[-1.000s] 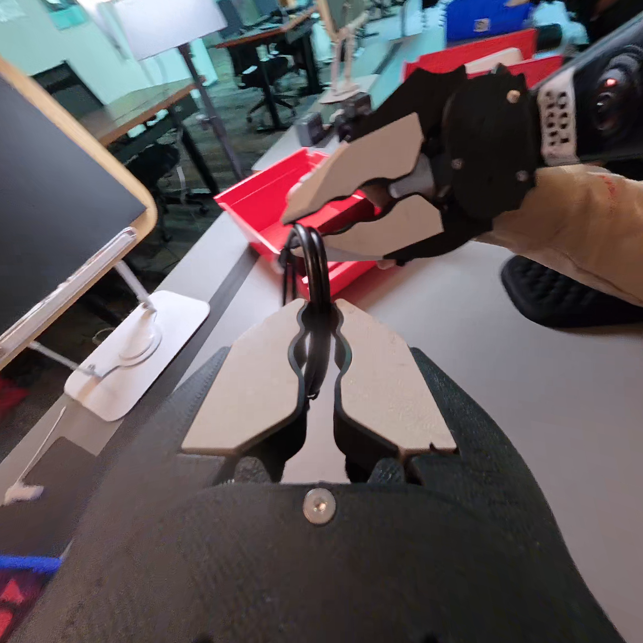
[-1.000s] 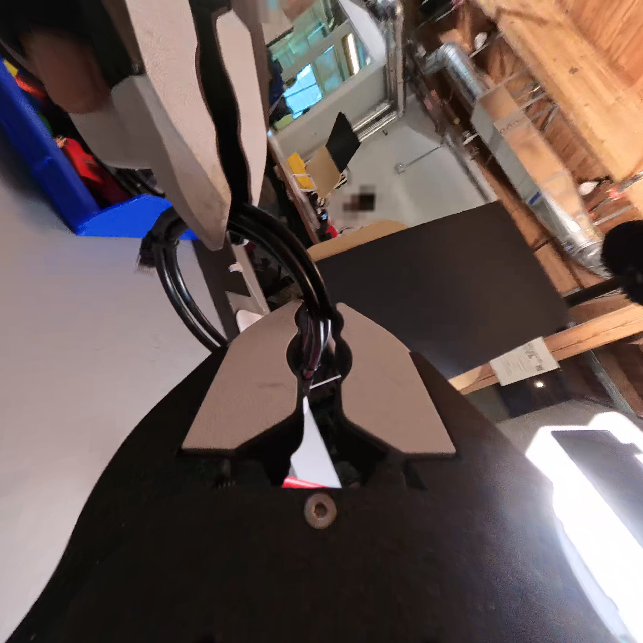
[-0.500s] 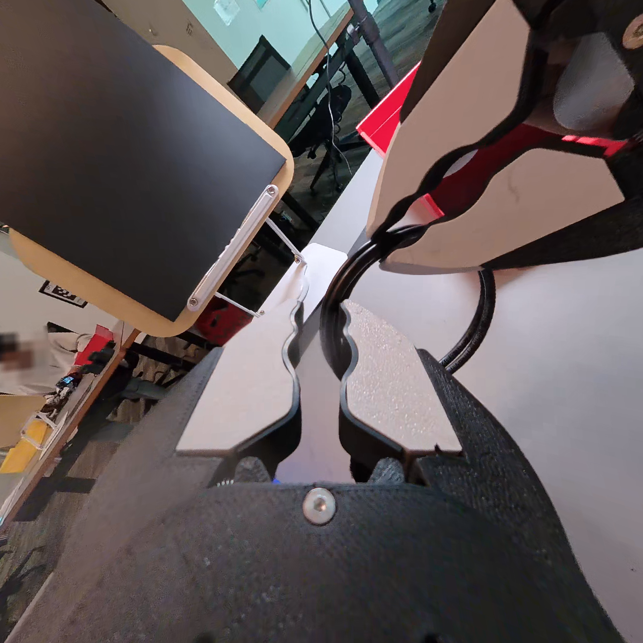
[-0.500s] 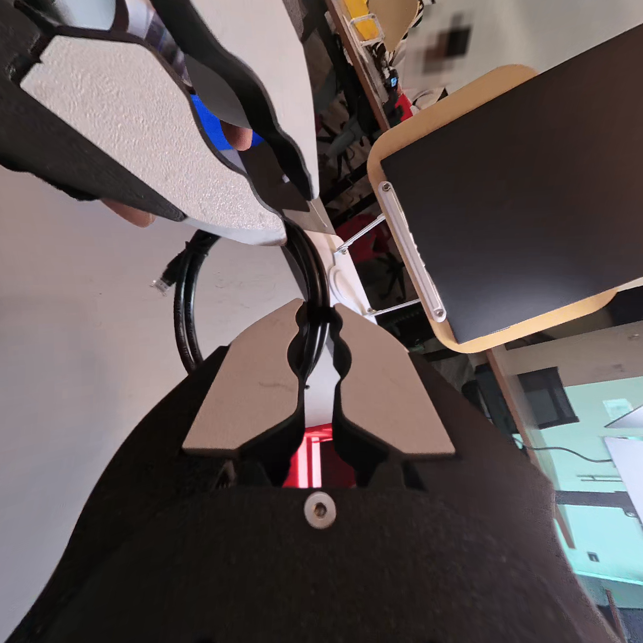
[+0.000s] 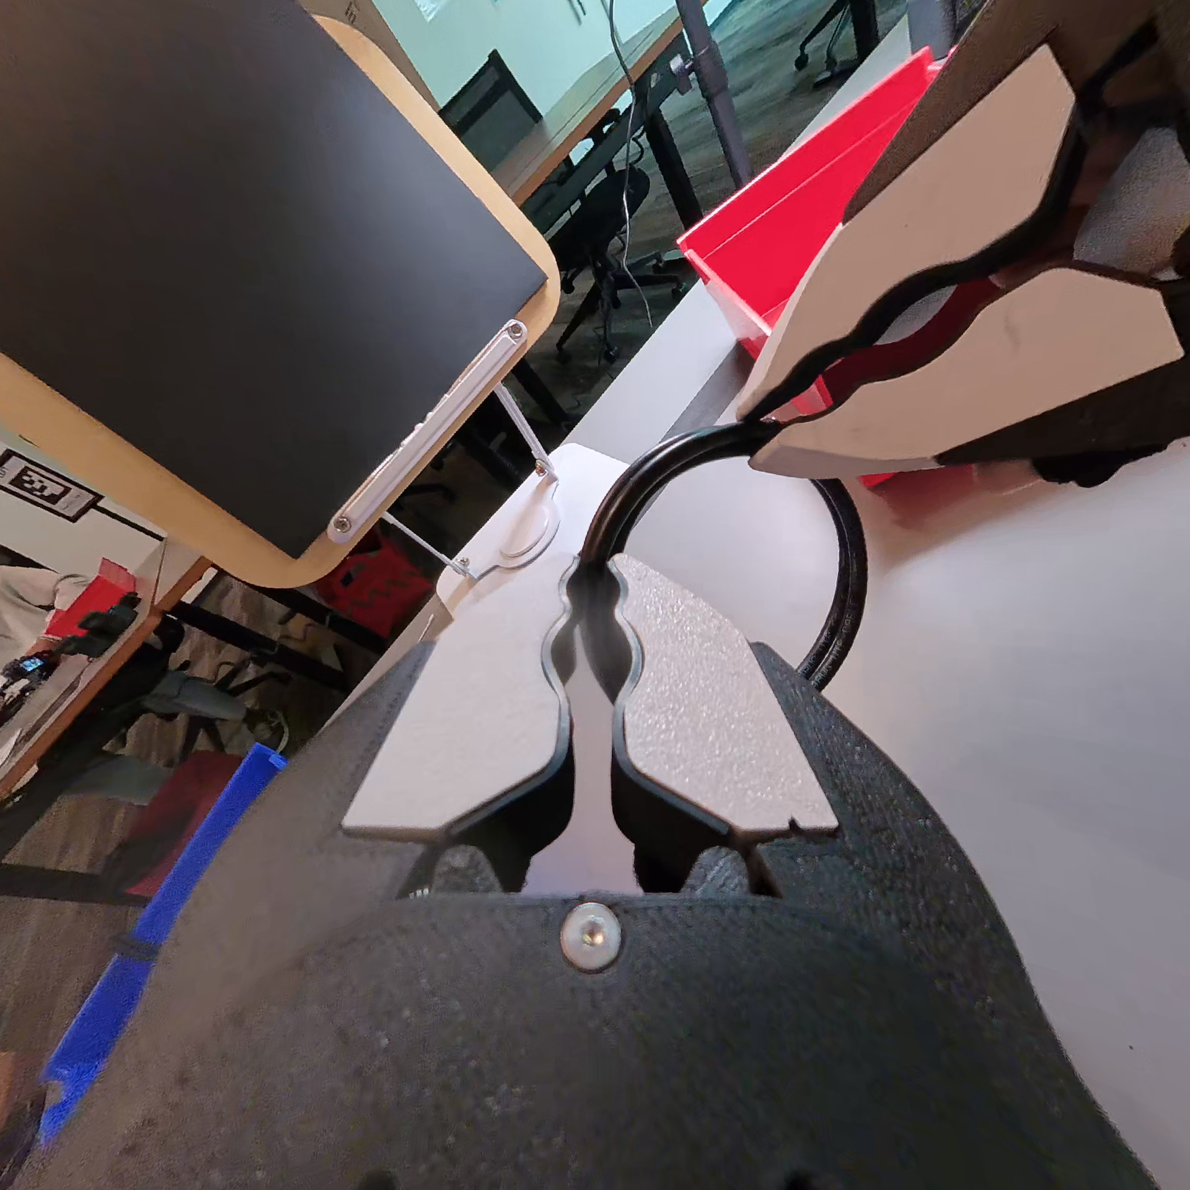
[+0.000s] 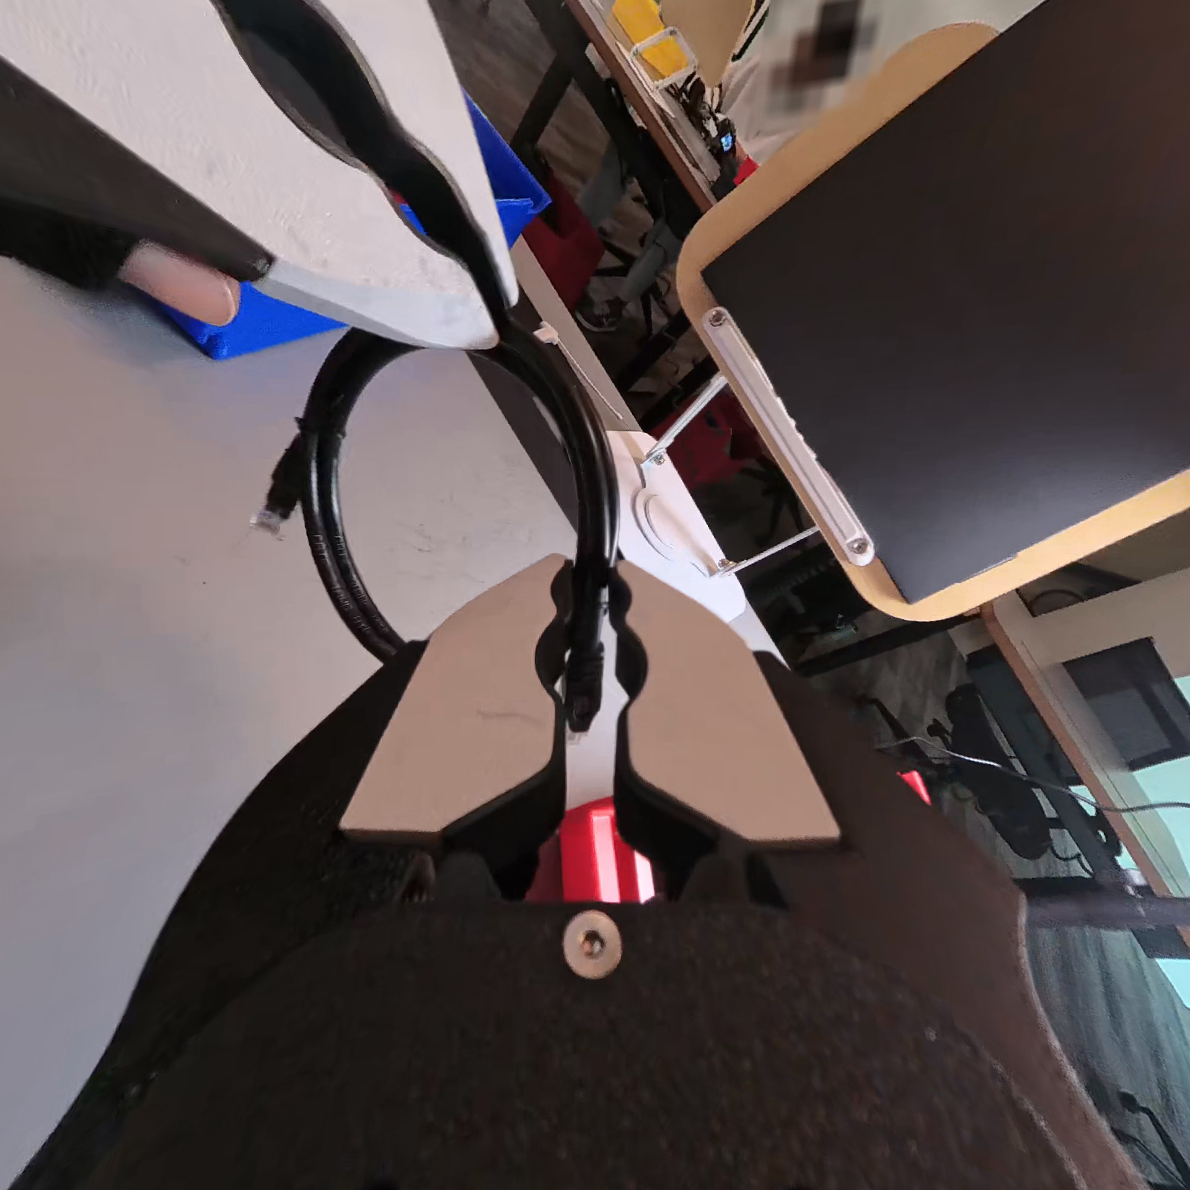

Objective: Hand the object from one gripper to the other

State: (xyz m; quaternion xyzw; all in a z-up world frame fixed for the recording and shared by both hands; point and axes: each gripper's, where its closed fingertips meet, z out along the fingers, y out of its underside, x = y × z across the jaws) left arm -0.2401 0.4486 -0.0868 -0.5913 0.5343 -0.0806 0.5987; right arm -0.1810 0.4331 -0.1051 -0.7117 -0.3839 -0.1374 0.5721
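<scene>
sitting round the grey table (image 5: 966, 676): red bin (image 5: 792, 212), blue bin (image 6: 270, 322), black board w/ wood rim (image 5: 225, 257) on a white stand (image 5: 515, 515). coiled black cable (image 6: 335, 515) hangs btwn both grippers above the table. left gripper (image 5: 591, 570) is nearly closed on one side of the loop, right gripper (image 6: 592, 566) clamps the other side, plug end btwn its fingers.

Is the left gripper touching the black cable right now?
Touching. In the left wrist view the left gripper has its jaws closed on the black cable, with no gap at the tips; the right gripper pinches the same loop.
</scene>
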